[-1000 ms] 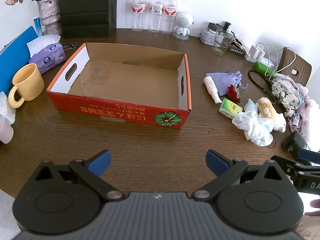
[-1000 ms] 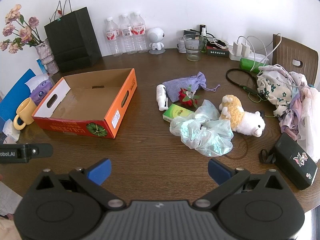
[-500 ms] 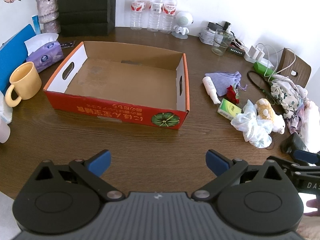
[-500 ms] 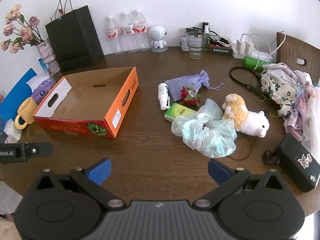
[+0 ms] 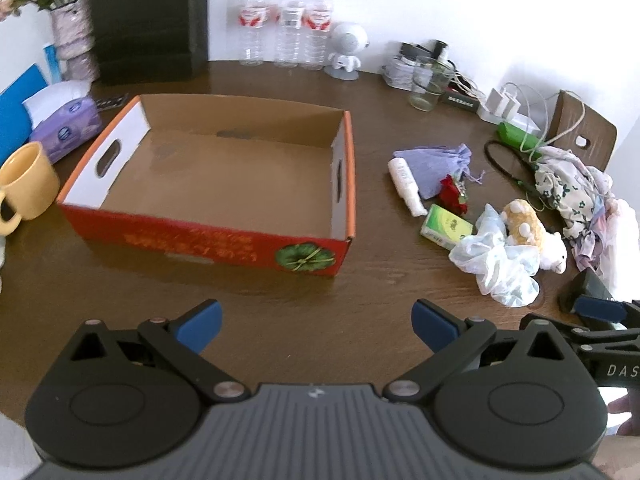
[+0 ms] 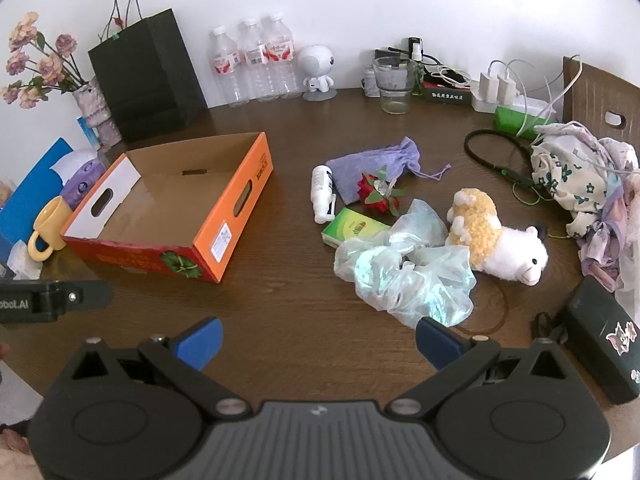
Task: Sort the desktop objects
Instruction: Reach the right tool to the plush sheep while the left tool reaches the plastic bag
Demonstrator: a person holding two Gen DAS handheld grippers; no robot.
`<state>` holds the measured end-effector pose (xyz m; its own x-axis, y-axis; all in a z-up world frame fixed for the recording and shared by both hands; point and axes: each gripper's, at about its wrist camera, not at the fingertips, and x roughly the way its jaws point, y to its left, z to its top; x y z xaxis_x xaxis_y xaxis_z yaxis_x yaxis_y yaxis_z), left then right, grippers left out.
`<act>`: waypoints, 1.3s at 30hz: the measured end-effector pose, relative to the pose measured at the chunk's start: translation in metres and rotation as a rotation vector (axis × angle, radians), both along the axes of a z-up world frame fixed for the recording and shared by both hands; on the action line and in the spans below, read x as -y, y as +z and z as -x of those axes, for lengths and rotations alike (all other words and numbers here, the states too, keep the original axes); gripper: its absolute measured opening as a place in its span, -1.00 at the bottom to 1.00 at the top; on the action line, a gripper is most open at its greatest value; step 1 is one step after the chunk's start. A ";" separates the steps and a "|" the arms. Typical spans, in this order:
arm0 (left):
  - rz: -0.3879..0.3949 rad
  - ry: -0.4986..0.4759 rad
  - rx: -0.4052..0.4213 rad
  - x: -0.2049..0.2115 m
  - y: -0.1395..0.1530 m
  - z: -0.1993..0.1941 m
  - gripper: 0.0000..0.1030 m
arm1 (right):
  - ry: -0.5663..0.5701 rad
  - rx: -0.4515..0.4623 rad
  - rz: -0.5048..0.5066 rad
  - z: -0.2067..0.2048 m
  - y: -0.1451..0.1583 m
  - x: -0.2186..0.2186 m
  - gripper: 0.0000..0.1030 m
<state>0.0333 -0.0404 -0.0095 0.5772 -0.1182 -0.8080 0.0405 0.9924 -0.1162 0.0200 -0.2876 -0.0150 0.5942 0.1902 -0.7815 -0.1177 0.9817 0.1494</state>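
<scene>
My left gripper (image 5: 316, 318) hangs above the bare near stretch of the wooden table (image 5: 280, 292), fingers spread wide and holding nothing. My right gripper (image 6: 318, 338) is likewise released, its blue pads far apart and clear of every object; its right pad sits just short of the crumpled plastic bag (image 6: 404, 276) without touching it.

The cardboard box (image 5: 224, 184), orange-red outside with a pumpkin print on its near wall, stands open ahead of the left gripper. Nothing lies inside it.

The items for sorting lie in a loose cluster to the right of the box, well apart from it. A white bottle (image 6: 322, 194) lies on its side, touching the edge of a purple drawstring pouch (image 6: 376, 170). A red artificial flower (image 6: 378, 194) rests against the pouch. A green packet (image 6: 352, 232) lies flat just beside the flower, with the plastic bag overlapping its near corner. A plush sheep (image 6: 496, 238) lies on its side against the bag. A black case (image 6: 600, 340) with cartoon stickers sits at the near right table edge. A heap of floral cloth (image 6: 576, 180) lies at the far right.

To the left of the box stand a yellow mug (image 5: 28, 186) and a purple tissue pack (image 5: 66, 124). Three water bottles (image 5: 286, 26) stand along the back wall.
</scene>
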 end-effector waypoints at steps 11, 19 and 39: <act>-0.005 -0.125 0.011 0.061 -0.012 -0.049 1.00 | -0.006 0.027 0.043 -0.032 -0.014 0.046 1.00; 0.001 -0.192 -0.013 0.115 -0.028 -0.084 1.00 | 0.024 0.045 0.155 -0.066 -0.027 0.090 1.00; -0.022 -0.252 -0.218 0.180 -0.095 -0.144 1.00 | 0.423 -0.050 0.440 -0.140 -0.072 0.119 1.00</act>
